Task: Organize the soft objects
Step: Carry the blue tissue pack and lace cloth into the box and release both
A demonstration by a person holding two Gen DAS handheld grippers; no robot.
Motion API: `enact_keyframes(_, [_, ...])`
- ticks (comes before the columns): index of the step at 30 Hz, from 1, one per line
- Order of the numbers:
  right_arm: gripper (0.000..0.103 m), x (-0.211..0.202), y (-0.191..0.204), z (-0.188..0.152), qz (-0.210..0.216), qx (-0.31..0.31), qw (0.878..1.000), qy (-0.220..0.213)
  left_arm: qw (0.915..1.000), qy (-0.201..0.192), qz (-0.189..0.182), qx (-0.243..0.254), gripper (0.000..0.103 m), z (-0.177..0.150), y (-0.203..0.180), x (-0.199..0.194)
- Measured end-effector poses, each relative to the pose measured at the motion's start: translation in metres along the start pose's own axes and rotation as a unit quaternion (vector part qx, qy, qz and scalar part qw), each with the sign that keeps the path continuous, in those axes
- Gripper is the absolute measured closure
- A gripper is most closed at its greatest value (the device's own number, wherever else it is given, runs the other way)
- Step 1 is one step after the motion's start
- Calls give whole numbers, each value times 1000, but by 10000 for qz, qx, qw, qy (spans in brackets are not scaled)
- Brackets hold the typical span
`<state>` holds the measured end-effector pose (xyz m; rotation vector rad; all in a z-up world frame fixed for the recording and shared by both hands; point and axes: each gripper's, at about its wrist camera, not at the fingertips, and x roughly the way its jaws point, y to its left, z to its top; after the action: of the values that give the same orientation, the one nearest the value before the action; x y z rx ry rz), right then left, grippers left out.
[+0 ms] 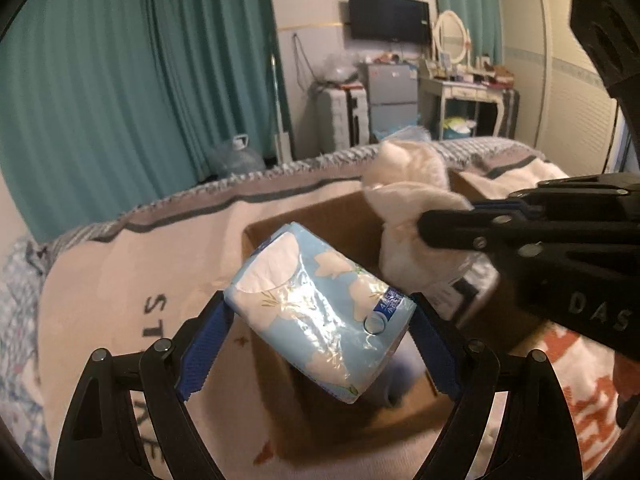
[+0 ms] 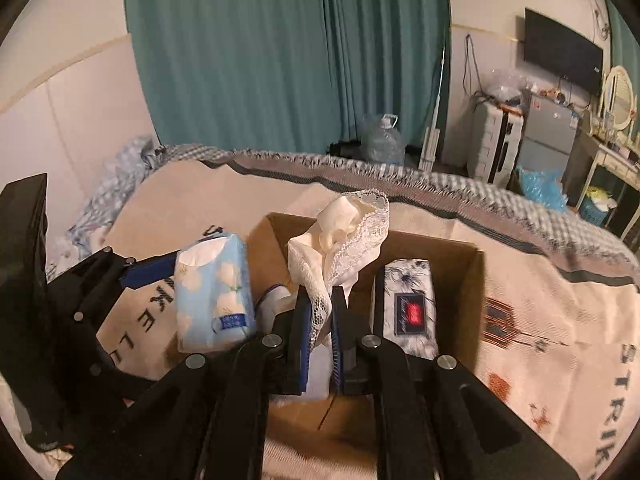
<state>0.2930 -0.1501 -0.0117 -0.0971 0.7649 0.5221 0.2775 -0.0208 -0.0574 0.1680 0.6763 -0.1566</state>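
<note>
Placement comes next: the left gripper point(image 1: 320, 320) holds its jaws clamped on a blue floral tissue pack point(image 1: 320, 316) above the cardboard box point(image 2: 476, 280). The right gripper point(image 2: 320, 320), jaws pinching a lace-trimmed cloth point(image 2: 344, 236), should probably lower first, beside the patterned pack point(image 2: 410, 304).

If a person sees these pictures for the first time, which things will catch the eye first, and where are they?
First, the light blue flowered tissue pack, pinched between the left gripper fingers above the open cardboard box on the bed. Next, the cream lace cloth, bunched upward out of the shut right gripper over the same box. Inside the box, at its right wall, lies a white floral pack with a red label.
</note>
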Motion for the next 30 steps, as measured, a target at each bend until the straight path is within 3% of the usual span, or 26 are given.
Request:
enact_keyframes(6, [93, 31, -15, 3, -115, 106, 9999, 62, 9995, 4, -306, -38, 15, 2, -2, 16])
enact_keyframes(7, [86, 32, -16, 4, -139, 145, 9998, 50, 9995, -49, -304, -34, 15, 1, -4, 14])
enact_keyframes(8, [71, 31, -18, 3, -167, 215, 9996, 22, 9997, -72, -252, -23, 15, 0, -5, 14])
enact_keyframes(10, [52, 25, -22, 4, -161, 311, 9994, -34, 9999, -67, -67, 37, 15, 1, -7, 12])
enact_keyframes(13, [50, 7, -20, 6, -322, 310, 9988, -184, 9999, -90, 55, 91, 14, 4, -11, 2])
enact_keyframes(19, [46, -65, -13, 17, -512, 314, 9966, -560, 9996, -282, 83, 38, 14, 24, -13, -44])
enact_keyframes(21, [44, -99, -8, 21, -635, 326, 9949, -714, 9991, -423, 40, 70, 8, 33, -14, -56])
enact_keyframes(24, [34, -142, -2, 23, -706, 383, 9923, -941, 9993, -362, 4, -31, 8, 49, -15, -66])
enact_keyframes(30, [30, -200, 8, 10, -920, 424, 9900, -980, 9989, -355, -148, -251, 8, 61, -12, -103])
